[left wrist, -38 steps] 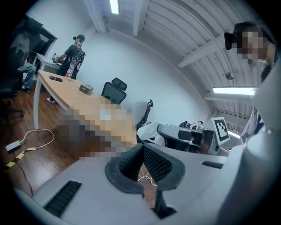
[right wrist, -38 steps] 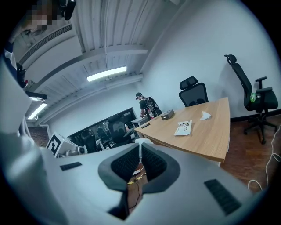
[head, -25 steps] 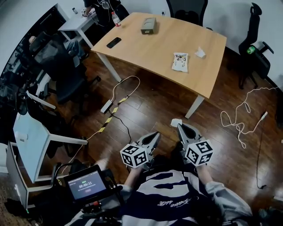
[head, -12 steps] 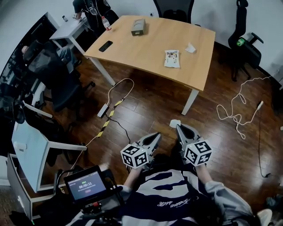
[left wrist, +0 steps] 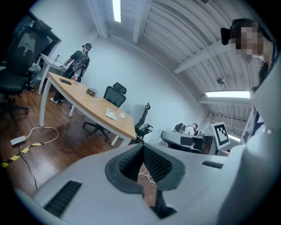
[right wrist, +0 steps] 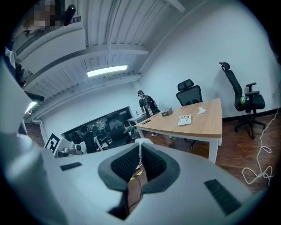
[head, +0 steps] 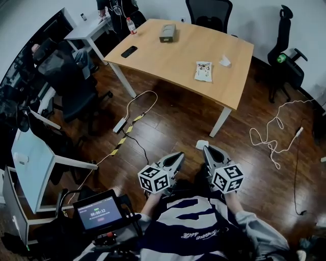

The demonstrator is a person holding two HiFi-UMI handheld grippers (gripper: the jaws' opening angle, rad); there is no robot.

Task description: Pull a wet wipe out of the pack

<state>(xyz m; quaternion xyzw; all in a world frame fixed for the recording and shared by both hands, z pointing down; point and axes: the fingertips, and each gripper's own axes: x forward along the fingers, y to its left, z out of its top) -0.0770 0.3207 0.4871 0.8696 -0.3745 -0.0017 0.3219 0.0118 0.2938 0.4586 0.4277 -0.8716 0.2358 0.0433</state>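
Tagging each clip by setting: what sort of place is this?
Probably an office or lab workroom: a large wooden table, black swivel chairs nearby, and a white side desk.

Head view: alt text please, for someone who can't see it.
A person holds the left gripper, shut and empty, and the right gripper, pinching a white scrap, close to the body. Well ahead stands a table bearing the wipe pack.

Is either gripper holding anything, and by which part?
Left gripper: nothing. Right gripper seems to pinch a small white piece at its tips; which part, unclear.
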